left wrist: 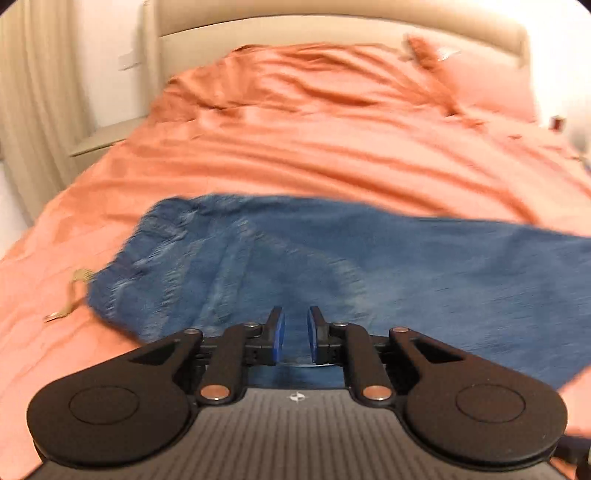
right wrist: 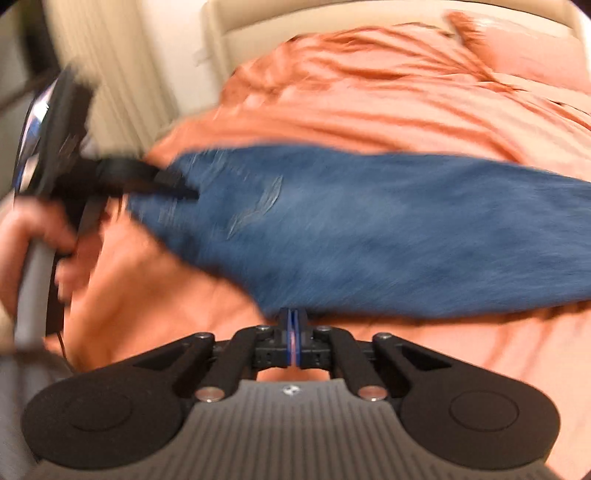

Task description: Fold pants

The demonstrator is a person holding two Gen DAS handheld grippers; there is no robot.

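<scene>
Left wrist view shows one pair of blue denim pants [left wrist: 332, 266], faded and soft-creased, lying across a rumpled orange bedspread [left wrist: 295, 147]. Its gathered waistband end sits at the left, and the legs run off to the right. The left gripper [left wrist: 295, 334] hovers over the near part of the denim with its two blue-padded fingers [left wrist: 279, 332] parted and nothing between them. A small tan tag or cord [left wrist: 74, 291] lies on the bedspread just left of the waistband.

Right wrist view, blurred, shows the right gripper [right wrist: 294, 325] with its fingers pressed together at the near edge of the pants [right wrist: 369, 229]; whether cloth is pinched there I cannot tell. Bare orange bedspread lies beyond the pants, up to one pillow [right wrist: 524, 48] and a beige padded headboard [right wrist: 295, 22].
</scene>
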